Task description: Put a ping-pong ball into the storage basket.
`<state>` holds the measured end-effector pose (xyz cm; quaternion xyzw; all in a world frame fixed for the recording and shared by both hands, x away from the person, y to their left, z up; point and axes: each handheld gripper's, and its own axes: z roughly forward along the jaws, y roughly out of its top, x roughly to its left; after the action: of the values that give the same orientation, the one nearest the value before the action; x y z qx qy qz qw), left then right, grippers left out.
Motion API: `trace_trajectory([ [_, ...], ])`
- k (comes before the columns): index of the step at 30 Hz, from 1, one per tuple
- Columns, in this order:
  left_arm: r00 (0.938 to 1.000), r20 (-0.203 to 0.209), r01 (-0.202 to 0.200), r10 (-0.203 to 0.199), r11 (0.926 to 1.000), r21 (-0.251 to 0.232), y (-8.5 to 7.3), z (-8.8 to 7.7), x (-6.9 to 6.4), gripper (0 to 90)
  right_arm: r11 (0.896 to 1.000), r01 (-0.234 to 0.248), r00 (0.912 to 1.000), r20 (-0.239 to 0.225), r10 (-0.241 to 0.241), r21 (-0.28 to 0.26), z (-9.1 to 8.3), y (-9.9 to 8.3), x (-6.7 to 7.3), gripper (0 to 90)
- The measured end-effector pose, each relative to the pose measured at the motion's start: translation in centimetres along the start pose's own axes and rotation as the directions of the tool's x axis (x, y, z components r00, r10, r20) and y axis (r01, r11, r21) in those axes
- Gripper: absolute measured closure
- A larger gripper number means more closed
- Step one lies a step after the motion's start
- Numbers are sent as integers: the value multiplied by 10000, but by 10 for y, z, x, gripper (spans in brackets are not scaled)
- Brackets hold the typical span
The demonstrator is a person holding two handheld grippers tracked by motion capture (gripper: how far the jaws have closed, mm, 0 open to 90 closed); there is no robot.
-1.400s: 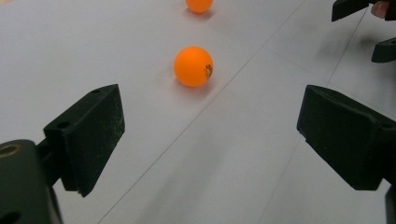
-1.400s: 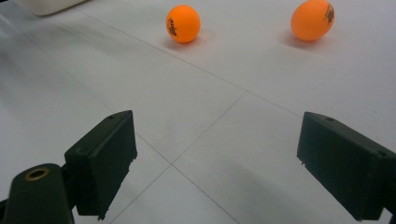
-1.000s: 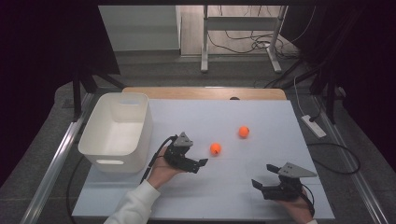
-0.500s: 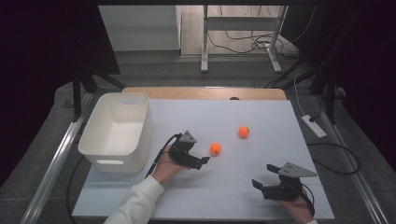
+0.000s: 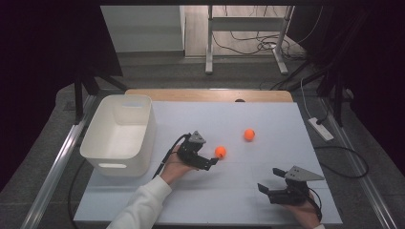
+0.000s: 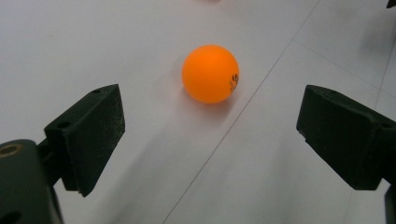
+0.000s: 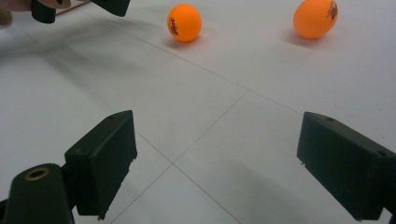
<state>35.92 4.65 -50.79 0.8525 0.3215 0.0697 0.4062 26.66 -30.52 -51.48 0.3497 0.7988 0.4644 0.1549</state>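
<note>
Near the middle of the table (image 5: 267,119), matte white surface scored by thin seam lines, slightly glossy under the light. Left claw (image 5: 213,161) low over that surface, held in a hand with a white sleeve, jaws spread wide, gripping nothing. Nearer orange ball (image 5: 220,152) just beyond the jaw tips, resting on the table, apart from both jaws. Seen from the left gripper view, same ball (image 6: 210,73) round, smooth, matte orange, small dark print on its right side, soft shadow beneath, centred in the gap ahead of the black blocky jaws. Second orange ball (image 5: 249,134) farther off and to the right, well apart from the first, also resting on the table. White plastic bin (image 5: 97,148) at the left, rounded corners, handle slot in the near wall. Right claw (image 5: 263,189) at the near right, jaws likewise wide apart, nothing between them, well clear of both balls. Grey three-cornered plate on its top. Right gripper view: both balls far ahead, jaw faces scuffed and dusty.
</note>
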Motion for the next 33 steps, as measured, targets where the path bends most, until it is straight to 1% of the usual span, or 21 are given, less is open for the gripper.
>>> trace_trajectory([
  [6,10000,-9,-1,1,9999,-113,7,3,-1,87,10000,18,10000,5,-18,-20,0,0,0,119],
  [15,9999,-3,-103,103,9999,-28,9,6,-4,88,10000,-3,10000,35,4,-16,-1,0,0,119],
  [16,10000,-36,-50,51,9999,91,8,8,-2,88,10000,-10,10000,41,10,-18,-1,0,0,119],
  [19,10000,-82,-40,42,9998,217,10,10,-1,88,10000,-52,10000,66,53,-63,-2,0,0,119],
  [23,9997,-149,-197,204,9988,449,17,17,-3,87,9999,0,10000,18,0,-122,-4,0,0,119],
  [27,9997,-102,-203,208,9983,542,21,23,-3,88,9999,24,10000,15,-23,-170,-5,0,0,119],
  [30,9998,-73,-193,198,9973,702,24,30,-2,88,9998,15,10000,11,-14,-213,-6,0,-1,119],
  [33,9998,-45,-174,178,9969,769,25,33,-1,88,9997,-21,10000,-11,20,-250,-6,0,-1,119],
])
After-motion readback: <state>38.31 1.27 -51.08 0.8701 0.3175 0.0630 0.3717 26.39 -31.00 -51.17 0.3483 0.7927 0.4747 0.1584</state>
